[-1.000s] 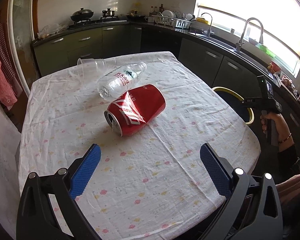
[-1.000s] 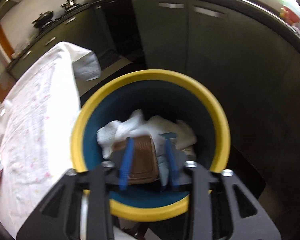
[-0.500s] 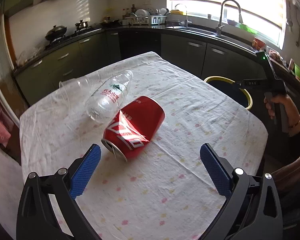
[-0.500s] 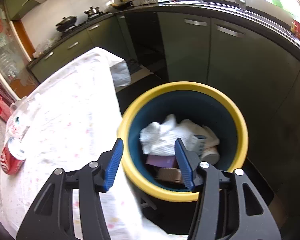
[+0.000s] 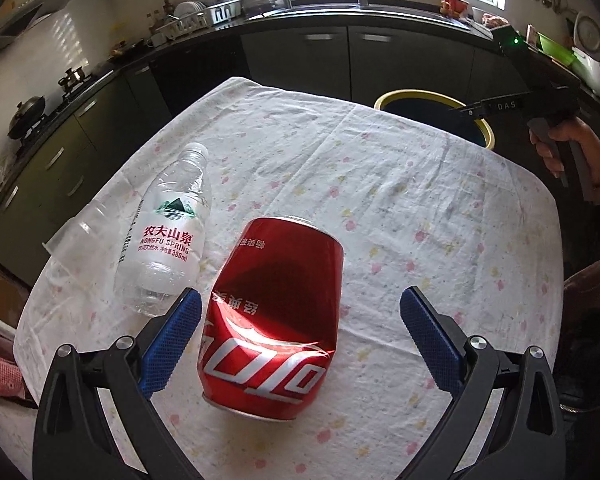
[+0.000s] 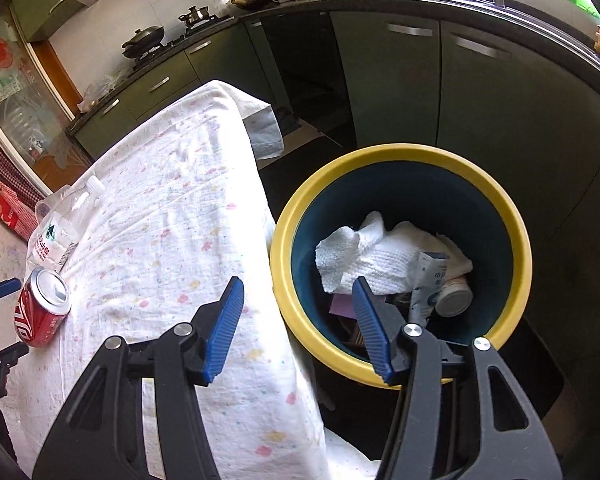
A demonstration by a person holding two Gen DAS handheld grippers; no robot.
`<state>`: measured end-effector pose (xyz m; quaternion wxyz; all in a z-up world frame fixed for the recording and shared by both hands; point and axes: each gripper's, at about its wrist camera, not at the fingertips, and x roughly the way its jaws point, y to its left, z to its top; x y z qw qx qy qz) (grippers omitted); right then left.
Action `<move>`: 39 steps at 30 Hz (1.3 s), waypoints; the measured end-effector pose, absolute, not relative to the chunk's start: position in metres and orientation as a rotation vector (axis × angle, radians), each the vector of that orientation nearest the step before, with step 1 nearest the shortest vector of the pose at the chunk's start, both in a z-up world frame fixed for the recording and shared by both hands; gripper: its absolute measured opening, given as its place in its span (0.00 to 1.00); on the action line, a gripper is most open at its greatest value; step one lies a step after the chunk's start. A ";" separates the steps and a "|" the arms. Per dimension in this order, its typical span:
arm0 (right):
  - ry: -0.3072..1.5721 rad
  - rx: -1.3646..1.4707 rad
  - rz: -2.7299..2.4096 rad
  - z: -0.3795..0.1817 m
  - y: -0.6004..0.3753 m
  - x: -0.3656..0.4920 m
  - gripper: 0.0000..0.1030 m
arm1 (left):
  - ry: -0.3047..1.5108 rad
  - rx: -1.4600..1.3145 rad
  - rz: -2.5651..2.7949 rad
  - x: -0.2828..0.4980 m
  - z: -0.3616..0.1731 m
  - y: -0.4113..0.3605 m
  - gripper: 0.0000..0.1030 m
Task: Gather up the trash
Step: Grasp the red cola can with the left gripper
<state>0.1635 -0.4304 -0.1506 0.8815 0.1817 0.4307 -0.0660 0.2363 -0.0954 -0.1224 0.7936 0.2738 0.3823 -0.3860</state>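
Note:
A dented red cola can (image 5: 272, 316) lies on its side on the white flowered tablecloth (image 5: 400, 208). My left gripper (image 5: 300, 340) is open, its blue pads either side of the can's near end, not touching it. A clear water bottle (image 5: 164, 236) lies left of the can, with a clear plastic cup (image 5: 76, 236) beside it. My right gripper (image 6: 300, 320) is open and empty above the table edge and the rim of the yellow-rimmed blue bin (image 6: 400, 160). The bin holds crumpled white paper (image 6: 372, 256) and other trash. The can (image 6: 42, 306) and bottle (image 6: 60, 228) also show in the right wrist view.
The bin (image 5: 432, 100) stands on the floor past the table's far right edge. Dark green kitchen cabinets (image 6: 480, 92) and a counter run behind it. A stove with pots (image 6: 168, 28) is at the back left.
My left gripper has moved forward so the can now lies between its fingers. My right gripper has opened, let go of the brown item into the bin, and pulled back toward the table.

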 end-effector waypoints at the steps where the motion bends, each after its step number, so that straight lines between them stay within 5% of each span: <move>1: 0.898 0.381 -0.137 -0.150 -0.430 0.164 0.53 | 0.829 0.600 -0.833 0.237 -0.125 -0.097 0.95; 19: 0.918 0.408 -0.104 -0.159 -0.429 0.169 0.54 | 0.881 0.727 -0.823 0.257 -0.154 -0.111 0.95; 21: 0.917 0.408 -0.104 -0.159 -0.429 0.169 0.54 | 0.885 0.726 -0.827 0.258 -0.156 -0.112 0.92; 25: 0.915 0.414 -0.099 -0.159 -0.430 0.168 0.54 | 0.912 0.711 -0.839 0.258 -0.159 -0.111 0.69; 39: 0.889 0.451 -0.085 -0.157 -0.443 0.160 0.54 | 0.866 0.637 -0.935 0.211 -0.117 -0.139 0.69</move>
